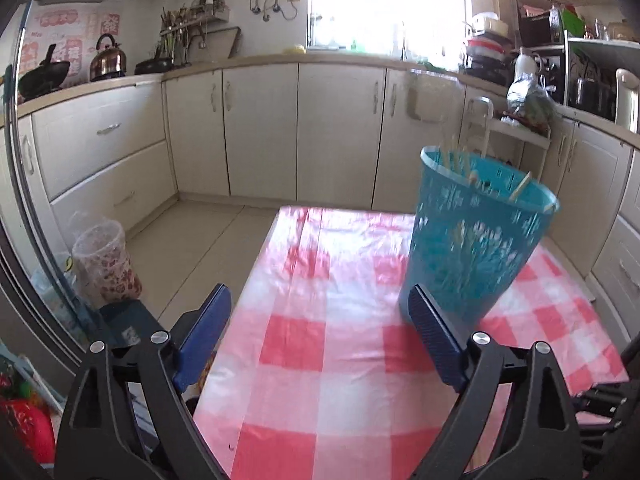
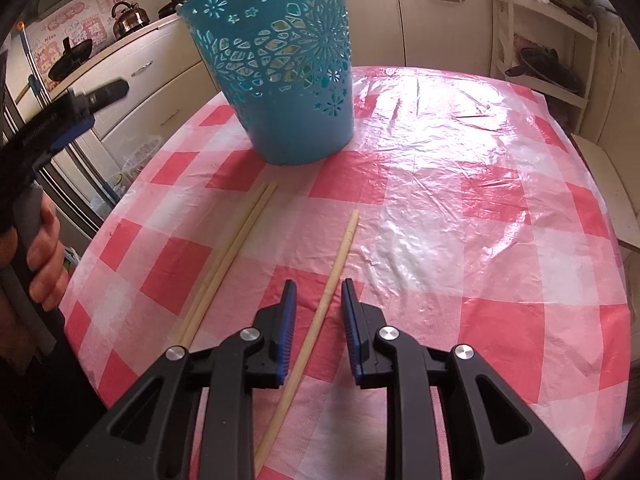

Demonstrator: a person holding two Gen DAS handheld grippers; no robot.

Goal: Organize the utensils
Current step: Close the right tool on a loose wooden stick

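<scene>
Jaws: our left gripper (image 1: pixel 320 336) is spread wide, nothing between. Our right gripper (image 2: pixel 318 300) is spread narrowly astride a single chopstick (image 2: pixel 316 320), pads not touching it. That chopstick lies flat on the checked tablecloth (image 2: pixel 460 240), long axis running away toward the blue basket (image 2: pixel 280 80). Only the right view shows it, the chopstick pair (image 2: pixel 224 256) left of it, and the person's hand (image 2: pixel 42 256) gripping the left handle. The left view shows sticks standing in the basket. Both grippers tilt down.

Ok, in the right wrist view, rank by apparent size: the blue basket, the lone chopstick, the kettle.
1. blue basket, largest.
2. lone chopstick, long but thin, lying between the open right gripper fingers; nearness inflates it.
3. kettle, smallest; it's far back.
</scene>
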